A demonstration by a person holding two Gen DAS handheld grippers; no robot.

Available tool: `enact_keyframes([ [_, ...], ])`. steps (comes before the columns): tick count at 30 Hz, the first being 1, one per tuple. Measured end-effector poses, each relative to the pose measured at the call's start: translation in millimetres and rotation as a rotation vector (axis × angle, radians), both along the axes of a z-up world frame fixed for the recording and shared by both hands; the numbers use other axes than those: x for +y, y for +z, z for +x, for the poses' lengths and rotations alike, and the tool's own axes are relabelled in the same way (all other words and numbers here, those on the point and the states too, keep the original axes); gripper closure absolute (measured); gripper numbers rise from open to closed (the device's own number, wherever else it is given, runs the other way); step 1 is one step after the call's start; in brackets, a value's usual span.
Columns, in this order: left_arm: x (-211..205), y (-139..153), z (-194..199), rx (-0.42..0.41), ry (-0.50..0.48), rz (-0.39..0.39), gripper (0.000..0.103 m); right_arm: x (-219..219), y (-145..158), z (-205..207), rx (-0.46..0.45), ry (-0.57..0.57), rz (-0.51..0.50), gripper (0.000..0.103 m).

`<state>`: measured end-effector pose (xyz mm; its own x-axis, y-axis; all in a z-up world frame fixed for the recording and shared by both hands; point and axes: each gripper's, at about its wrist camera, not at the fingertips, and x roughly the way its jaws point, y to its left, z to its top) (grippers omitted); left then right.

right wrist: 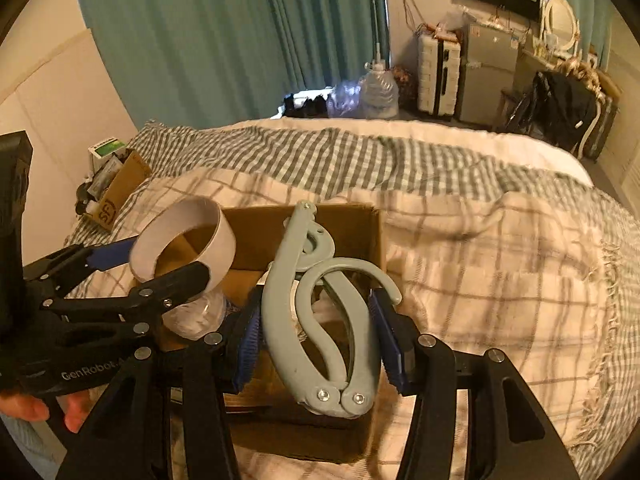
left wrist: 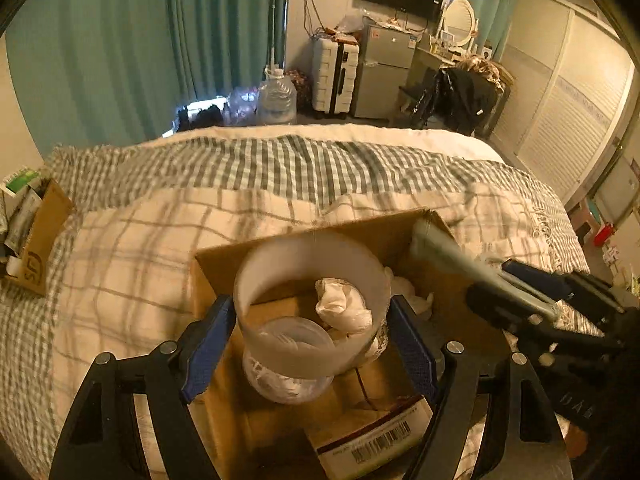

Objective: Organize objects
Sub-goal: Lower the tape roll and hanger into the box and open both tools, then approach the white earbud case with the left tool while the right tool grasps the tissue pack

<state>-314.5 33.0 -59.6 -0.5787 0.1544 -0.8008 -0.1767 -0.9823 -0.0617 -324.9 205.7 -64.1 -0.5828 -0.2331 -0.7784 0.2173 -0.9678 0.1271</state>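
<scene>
An open cardboard box sits on the bed, also in the right wrist view. My left gripper is shut on a wide white tape roll and holds it over the box; the roll also shows in the right wrist view. Below it in the box lie a clear plastic container and crumpled white paper. My right gripper is shut on a grey folding hanger above the box, also visible in the left wrist view.
A checked blanket covers the bed. A small cardboard box with packets stands at the left edge. A labelled box flap is at the near side. Beyond the bed are a water jug, suitcase and fridge.
</scene>
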Motion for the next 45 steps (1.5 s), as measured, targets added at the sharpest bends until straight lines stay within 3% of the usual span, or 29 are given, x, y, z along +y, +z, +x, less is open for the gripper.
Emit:
enact_keyframes([
  [3, -2.9, 25.0, 14.2, 0.037, 0.000, -0.044, 0.007, 1.2, 29.3, 18.1, 0.038, -0.006, 0.003, 0.047],
  [10, -16.5, 93.7, 84.6, 0.132, -0.004, -0.048, 0.001, -2.8, 127.9, 92.0, 0.170, -0.031, 0.065, 0.039],
  [14, -29.8, 130.3, 139.0, 0.198, 0.015, -0.037, 0.000, -7.5, 166.7, 146.3, 0.231, -0.040, 0.105, 0.032],
  [19, -48.6, 154.0, 202.0, 0.268, 0.025, -0.001, 0.000, -5.9, 195.2, 211.7, 0.281, -0.051, 0.119, 0.023],
  [22, -58.6, 152.7, 225.3, 0.287, 0.049, -0.014, 0.000, -7.7, 199.6, 245.2, 0.296, -0.046, 0.138, 0.018],
  [30, -85.7, 116.3, 274.5, 0.278, 0.130, -0.005, 0.000, -5.7, 162.8, 287.5, 0.250, -0.061, 0.157, 0.015],
  [36, -93.0, 63.9, 288.5, 0.238, 0.169, 0.000, 0.000, 12.6, 84.0, 285.3, 0.129, -0.136, 0.154, 0.015],
  [40, -95.0, 27.2, 274.5, 0.193, 0.219, -0.015, 0.000, 23.1, 29.0, 270.9, 0.019, -0.177, 0.166, 0.015],
  [45, -96.9, -7.6, 250.5, 0.148, 0.271, -0.043, 0.000, 25.0, -15.9, 254.9, -0.067, -0.187, 0.185, 0.015],
])
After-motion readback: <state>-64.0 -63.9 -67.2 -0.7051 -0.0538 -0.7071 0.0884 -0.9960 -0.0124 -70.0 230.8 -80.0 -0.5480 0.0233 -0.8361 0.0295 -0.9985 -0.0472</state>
